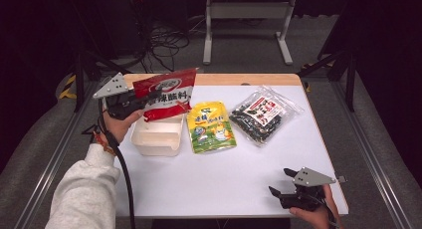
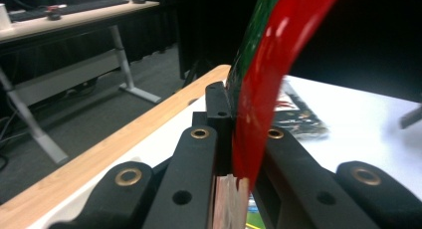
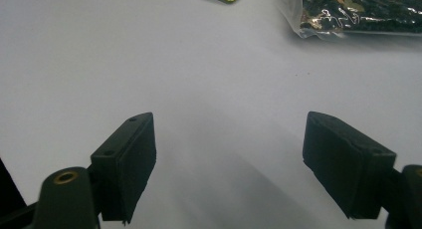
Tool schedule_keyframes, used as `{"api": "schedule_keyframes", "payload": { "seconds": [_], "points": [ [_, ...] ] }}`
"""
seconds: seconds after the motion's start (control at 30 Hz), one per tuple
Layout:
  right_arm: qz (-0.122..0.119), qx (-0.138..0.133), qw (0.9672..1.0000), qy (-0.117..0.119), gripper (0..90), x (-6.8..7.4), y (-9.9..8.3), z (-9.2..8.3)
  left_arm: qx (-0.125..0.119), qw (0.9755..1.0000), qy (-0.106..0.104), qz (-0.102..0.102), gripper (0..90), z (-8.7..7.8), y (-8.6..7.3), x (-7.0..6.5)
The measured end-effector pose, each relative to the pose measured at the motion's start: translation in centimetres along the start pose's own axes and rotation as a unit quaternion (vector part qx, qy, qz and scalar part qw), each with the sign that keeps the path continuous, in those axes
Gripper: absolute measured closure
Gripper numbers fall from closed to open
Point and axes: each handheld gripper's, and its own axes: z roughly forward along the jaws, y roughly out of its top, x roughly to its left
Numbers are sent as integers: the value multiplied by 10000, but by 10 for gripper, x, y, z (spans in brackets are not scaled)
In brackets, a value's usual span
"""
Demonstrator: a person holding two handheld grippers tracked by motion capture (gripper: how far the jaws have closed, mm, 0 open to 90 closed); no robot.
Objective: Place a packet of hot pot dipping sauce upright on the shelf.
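Red pouch (image 1: pixel 166 93): glossy red w/ white lower part, held up in the air above the far-left of the bench, over the tub; tilted, one edge pinched. In left gripper view the red film (image 2: pixel 263 84) runs up between the jaws.
Left tongs (image 1: pixel 135 103): clamped on the red pouch, jaws pressed together on its edge; grey three-cornered plate on top; cable hangs down along the white sleeve (image 1: pixel 82 194).
Right tongs (image 1: pixel 279 181): apart, nothing between them; held low at the near-right corner of the bench. In right gripper view (image 3: pixel 229 164) both black pads stand wide over bare white surface.
Tub (image 1: pixel 156 138): white, rectangular, open top, sits on the bench left of centre, under the red pouch; contents can't tell.
Yellow-green pouch (image 1: pixel 212 126): lies flat just right of the tub, approx. mid-bench, apart from the red pouch.
Clear bag (image 1: pixel 262 114): transparent, dark contents, red/white label; lies flat on the far-right part, near the yellow-green pouch, angled.
Bench (image 1: pixel 224 179): white top w/ wood strip along the far edge; near half bare.
Background: dark floor, cables and a white desk frame beyond the bench.
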Motion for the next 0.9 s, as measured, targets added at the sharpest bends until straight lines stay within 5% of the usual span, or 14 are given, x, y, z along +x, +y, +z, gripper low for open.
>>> {"api": "schedule_keyframes", "payload": {
  "seconds": [0.43, 0.67, 0.9],
  "points": [
    [84, 122, 9999, -68, 216, 5, -10, -4, 391, 9985, 373, 58, 900, 30, -11, 47],
    [158, 125, 9997, -124, 216, 4, -15, -9, 380, 9980, 474, -186, 899, 38, -27, 61],
    [219, 163, 9995, -135, 216, 6, -17, -9, 425, 9980, 449, -97, 899, 48, -32, 66]
  ]
}}
